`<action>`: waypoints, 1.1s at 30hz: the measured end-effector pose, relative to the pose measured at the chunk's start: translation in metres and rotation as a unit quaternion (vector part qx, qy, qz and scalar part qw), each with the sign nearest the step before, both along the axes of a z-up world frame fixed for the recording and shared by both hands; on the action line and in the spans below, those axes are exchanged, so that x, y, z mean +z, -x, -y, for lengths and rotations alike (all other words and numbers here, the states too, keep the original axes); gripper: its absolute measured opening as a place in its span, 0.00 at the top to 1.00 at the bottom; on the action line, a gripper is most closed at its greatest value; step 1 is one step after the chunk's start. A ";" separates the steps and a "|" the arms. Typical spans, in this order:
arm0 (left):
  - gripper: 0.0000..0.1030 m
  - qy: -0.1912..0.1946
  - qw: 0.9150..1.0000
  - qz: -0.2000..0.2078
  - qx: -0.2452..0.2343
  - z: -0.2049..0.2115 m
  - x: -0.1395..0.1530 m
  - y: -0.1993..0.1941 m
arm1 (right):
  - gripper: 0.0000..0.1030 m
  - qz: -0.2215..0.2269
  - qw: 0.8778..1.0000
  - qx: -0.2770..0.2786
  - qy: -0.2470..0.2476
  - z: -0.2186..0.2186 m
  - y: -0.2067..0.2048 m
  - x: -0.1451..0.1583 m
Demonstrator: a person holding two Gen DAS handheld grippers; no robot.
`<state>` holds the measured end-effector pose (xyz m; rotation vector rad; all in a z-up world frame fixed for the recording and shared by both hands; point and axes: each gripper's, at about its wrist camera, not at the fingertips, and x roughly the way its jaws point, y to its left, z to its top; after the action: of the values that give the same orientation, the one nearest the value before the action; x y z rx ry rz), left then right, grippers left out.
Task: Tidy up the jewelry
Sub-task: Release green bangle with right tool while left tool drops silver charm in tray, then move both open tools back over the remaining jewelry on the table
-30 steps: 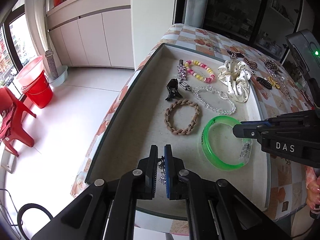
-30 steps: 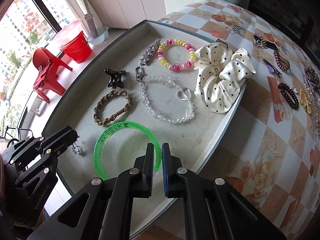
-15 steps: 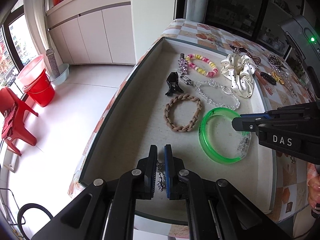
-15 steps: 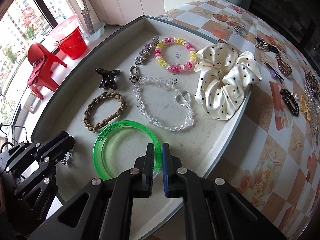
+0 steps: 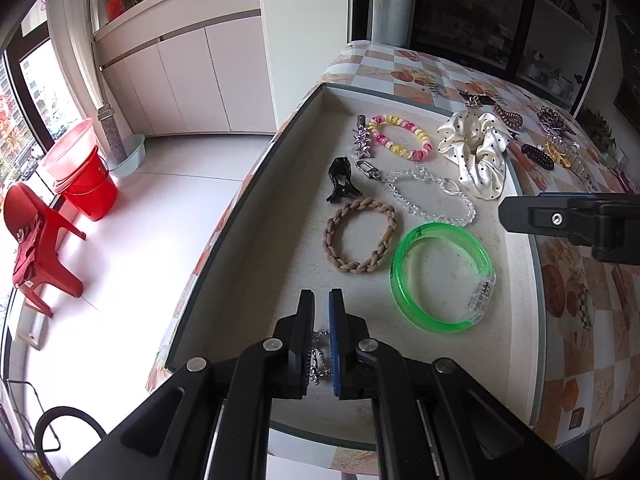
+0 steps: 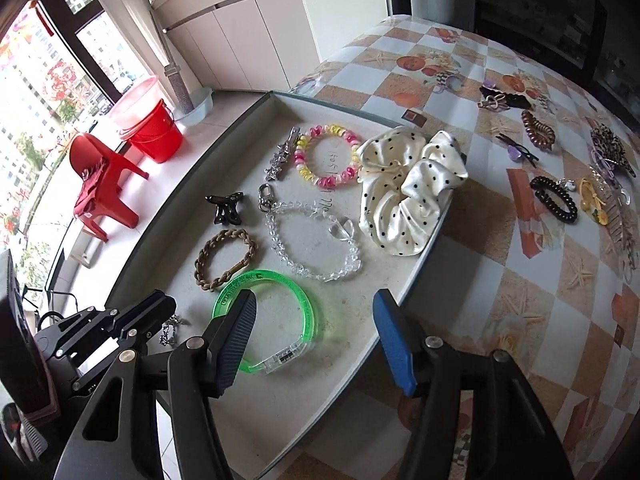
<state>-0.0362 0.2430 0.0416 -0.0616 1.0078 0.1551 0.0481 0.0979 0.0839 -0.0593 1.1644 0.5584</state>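
My left gripper [image 5: 321, 296] is shut on a small silver sparkly piece [image 5: 319, 354] over the near end of the grey tray [image 5: 256, 184]. My right gripper [image 6: 314, 300] hangs above the green bangle [image 6: 306, 304], its jaws opening; the pads touch nothing. The bangle lies flat on the tray. Beyond it lie a tan braided bracelet [image 6: 202, 260], a clear bead chain [image 6: 320, 276], a black claw clip [image 6: 226, 208], a pink-and-yellow bead bracelet [image 6: 320, 180], a silver star clip [image 6: 280, 158] and a dotted cream scrunchie [image 6: 404, 196] on the tray's right rim.
Several loose hair ties and clips, among them a black coil tie [image 6: 554, 200], lie on the checked tablecloth [image 6: 520, 300] right of the tray. The table's edge runs along the tray's left side. A red bucket [image 6: 154, 132] and a red chair [image 6: 100, 180] stand on the floor below.
The right gripper's jaws have gone from shut to wide apart, and it has lifted a little over the green bangle. The left gripper still holds the silver piece in the same place.
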 end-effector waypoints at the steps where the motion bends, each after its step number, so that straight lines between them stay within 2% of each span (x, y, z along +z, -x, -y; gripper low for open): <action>1: 0.91 -0.001 1.000 -0.001 -0.001 0.001 0.000 0.000 | 0.38 0.002 1.000 -0.003 -0.003 0.004 0.001 0.002; 15: 0.91 -0.005 1.000 -0.024 0.011 0.003 -0.012 -0.007 | 0.36 0.007 0.998 -0.051 -0.022 0.070 0.014 0.008; 22: 0.89 0.000 1.000 -0.012 0.019 0.002 -0.007 -0.010 | 0.36 0.005 0.995 -0.095 -0.035 0.120 0.021 0.007; 23: 0.52 -0.001 1.000 -0.010 0.020 0.002 -0.006 -0.010 | 0.36 0.005 0.994 -0.103 -0.036 0.127 0.022 0.006; 24: 0.00 -0.008 1.000 -0.006 0.027 0.002 -0.004 -0.009 | 0.36 0.003 0.993 -0.111 -0.038 0.135 0.022 0.005; 26: 0.00 -0.031 0.999 0.019 0.036 0.003 0.005 -0.005 | 0.36 -0.001 0.991 -0.123 -0.042 0.147 0.022 0.003; 33: 0.00 -0.034 0.999 0.028 0.030 0.010 0.016 -0.008 | 0.36 -0.004 0.987 -0.154 -0.051 0.176 0.022 -0.001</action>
<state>-0.0286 0.2327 0.0572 -0.0346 0.9437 0.2414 0.0260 -0.0784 0.0831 0.2075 1.1254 0.3433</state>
